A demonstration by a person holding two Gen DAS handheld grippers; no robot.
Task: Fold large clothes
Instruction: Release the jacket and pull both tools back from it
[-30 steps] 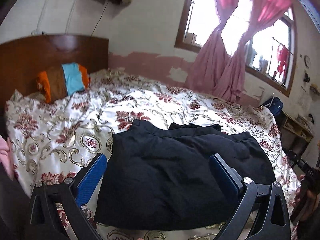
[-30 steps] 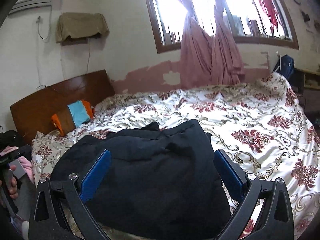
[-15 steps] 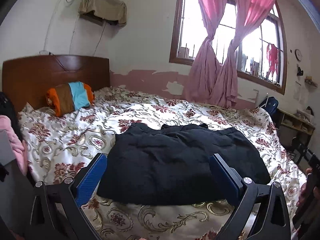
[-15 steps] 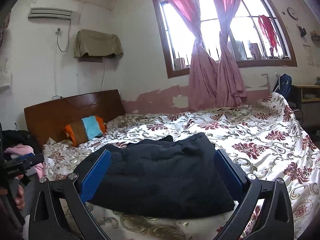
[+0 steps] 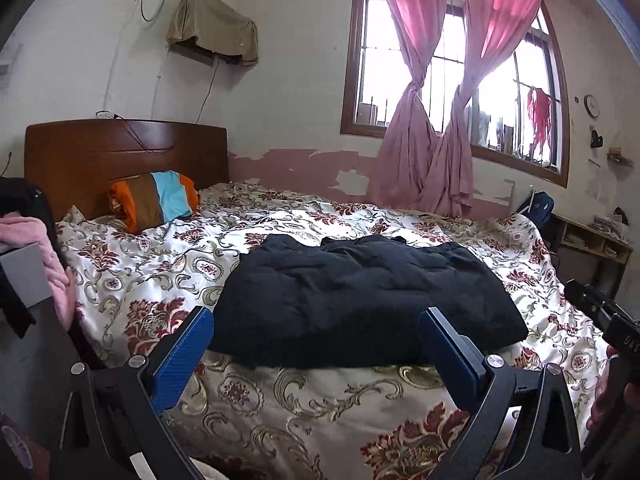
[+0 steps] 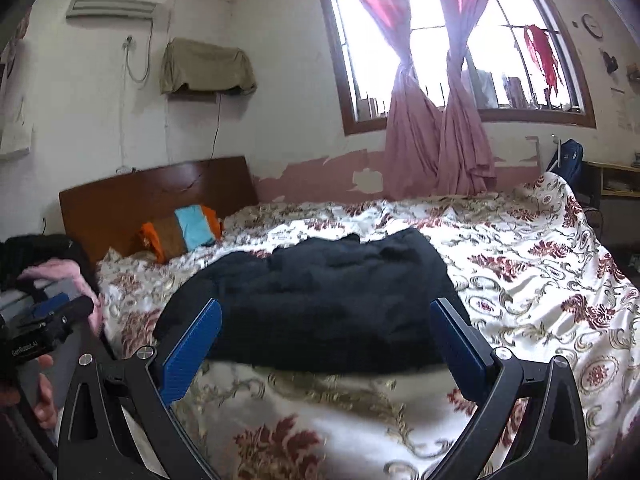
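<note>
A large black padded garment (image 5: pixel 360 296) lies folded in a rough rectangle on the flowered bed cover (image 5: pixel 160 264); it also shows in the right wrist view (image 6: pixel 328 296). My left gripper (image 5: pixel 318 344) is open and empty, held back from the garment's near edge, over the bed's front. My right gripper (image 6: pixel 326 336) is open and empty, also short of the garment's near edge. The left gripper's body (image 6: pixel 44 332) shows at the left of the right wrist view; the right gripper's body (image 5: pixel 600 312) shows at the right of the left wrist view.
A striped orange, brown and blue pillow (image 5: pixel 154 200) lies by the wooden headboard (image 5: pixel 120 152). Pink clothing (image 5: pixel 44 248) hangs at the left beside the bed. A window with pink curtains (image 5: pixel 432 140) is behind the bed. A shelf (image 5: pixel 592 240) stands at the far right.
Both grippers have drawn back and up from the garment, which now lies farther off. The garment lies as it did. Both stay open.
</note>
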